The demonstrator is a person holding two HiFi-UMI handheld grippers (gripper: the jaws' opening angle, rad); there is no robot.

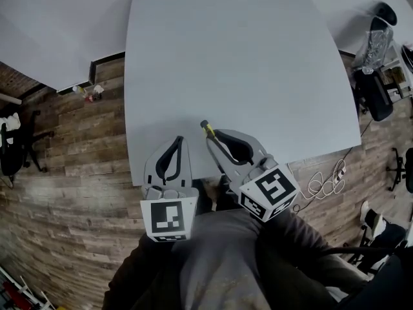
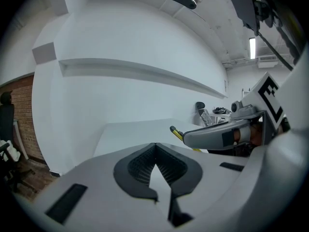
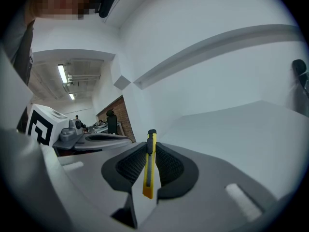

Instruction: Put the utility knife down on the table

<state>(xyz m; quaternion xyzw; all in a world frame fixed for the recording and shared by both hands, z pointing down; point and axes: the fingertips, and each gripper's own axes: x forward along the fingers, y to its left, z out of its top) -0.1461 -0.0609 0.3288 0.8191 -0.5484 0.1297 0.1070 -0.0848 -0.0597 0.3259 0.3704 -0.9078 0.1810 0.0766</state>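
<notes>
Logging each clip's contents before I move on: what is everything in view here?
table: one, white, centre of the head view.
utility knife: one, yellow and black, held over the table's near part.
floor: wood planks, around the table.
cables: one white tangle, on the floor right of the table.
office chairs: at least two, black, one at the left edge, one past the table's right corner.
left gripper: one, grey, jaws together, nothing between them.
right gripper: one, grey, shut on the utility knife.
person's clothing: grey, bottom of the head view.
</notes>
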